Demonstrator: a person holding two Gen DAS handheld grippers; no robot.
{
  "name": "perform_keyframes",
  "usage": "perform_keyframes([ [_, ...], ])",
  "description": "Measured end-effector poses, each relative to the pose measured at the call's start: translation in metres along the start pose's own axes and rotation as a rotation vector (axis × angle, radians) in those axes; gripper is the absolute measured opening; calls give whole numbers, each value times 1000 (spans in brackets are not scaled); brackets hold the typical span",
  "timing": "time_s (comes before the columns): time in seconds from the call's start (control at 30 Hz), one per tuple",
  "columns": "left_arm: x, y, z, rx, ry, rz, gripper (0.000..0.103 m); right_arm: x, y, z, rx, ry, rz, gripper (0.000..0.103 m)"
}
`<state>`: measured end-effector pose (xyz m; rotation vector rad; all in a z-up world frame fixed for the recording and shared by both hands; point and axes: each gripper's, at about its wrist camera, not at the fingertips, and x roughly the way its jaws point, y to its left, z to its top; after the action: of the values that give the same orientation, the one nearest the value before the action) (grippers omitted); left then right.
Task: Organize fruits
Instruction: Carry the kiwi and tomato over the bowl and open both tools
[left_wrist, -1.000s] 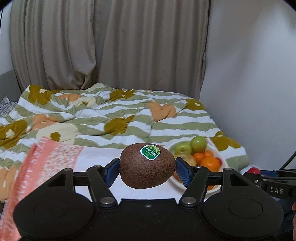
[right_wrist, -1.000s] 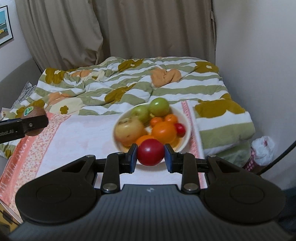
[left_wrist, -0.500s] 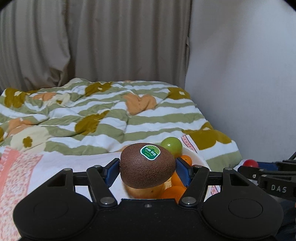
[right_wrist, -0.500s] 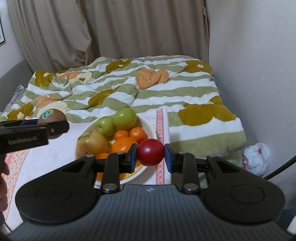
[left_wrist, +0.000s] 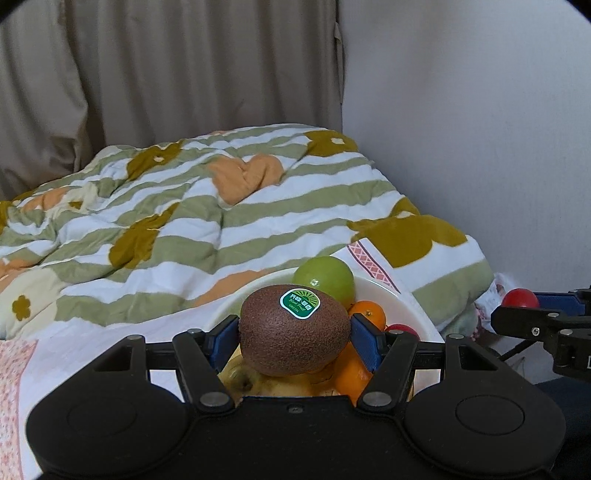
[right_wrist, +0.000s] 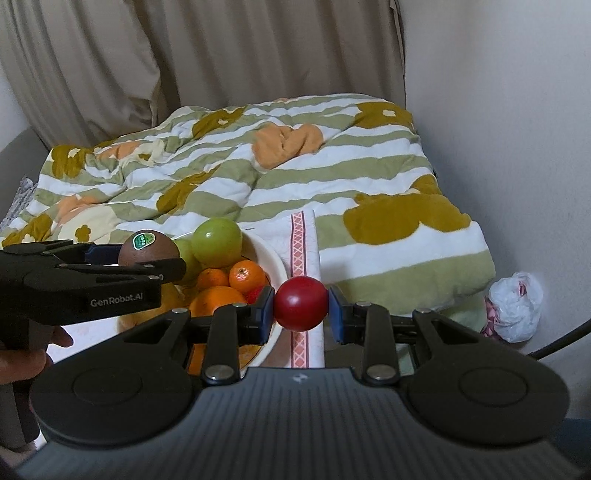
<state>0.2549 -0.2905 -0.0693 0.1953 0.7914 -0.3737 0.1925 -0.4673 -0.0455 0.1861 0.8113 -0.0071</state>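
Observation:
My left gripper (left_wrist: 294, 334) is shut on a brown kiwi (left_wrist: 291, 334) with a green sticker and holds it just above the white fruit bowl (left_wrist: 402, 297). The bowl holds a green apple (left_wrist: 325, 280), oranges (left_wrist: 369, 314) and other fruit. In the right wrist view the left gripper (right_wrist: 147, 258) with the kiwi (right_wrist: 149, 249) hovers over the bowl (right_wrist: 271, 258). My right gripper (right_wrist: 301, 304) is shut on a red round fruit (right_wrist: 301, 303), just right of the bowl's rim. The red fruit (left_wrist: 519, 298) also shows at the left view's right edge.
The bowl sits on a white and pink cloth (right_wrist: 303, 236) on a bed with a green striped floral quilt (right_wrist: 332, 177). A wall (right_wrist: 498, 110) runs close on the right. A white plastic bag (right_wrist: 515, 306) lies beside the bed. Curtains (right_wrist: 221, 55) hang behind.
My left gripper has carried the kiwi rightward to above the bowl. My right gripper has moved right with the red fruit, from over the bowl to beside its right rim.

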Motion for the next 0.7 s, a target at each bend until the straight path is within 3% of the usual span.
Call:
perform_keyframes([
  [0.3,17,-3,2,25,21,-29,72,7,-1,2,16,9,-30,46],
  [0.33,16,-4,3,29,11,-30,75,7,-1,2,16,8,-33,46],
  [0.4,11,-4,3,36,-15,-26,92,7,-1,3,17,5,-36,46],
  [0.43,7,-3,3,37,-28,-25,94,7,-1,3,18,4,-37,46],
  [0.7,-23,11,7,4,-71,-7,94,1,4,4,4,-12,-25,46],
])
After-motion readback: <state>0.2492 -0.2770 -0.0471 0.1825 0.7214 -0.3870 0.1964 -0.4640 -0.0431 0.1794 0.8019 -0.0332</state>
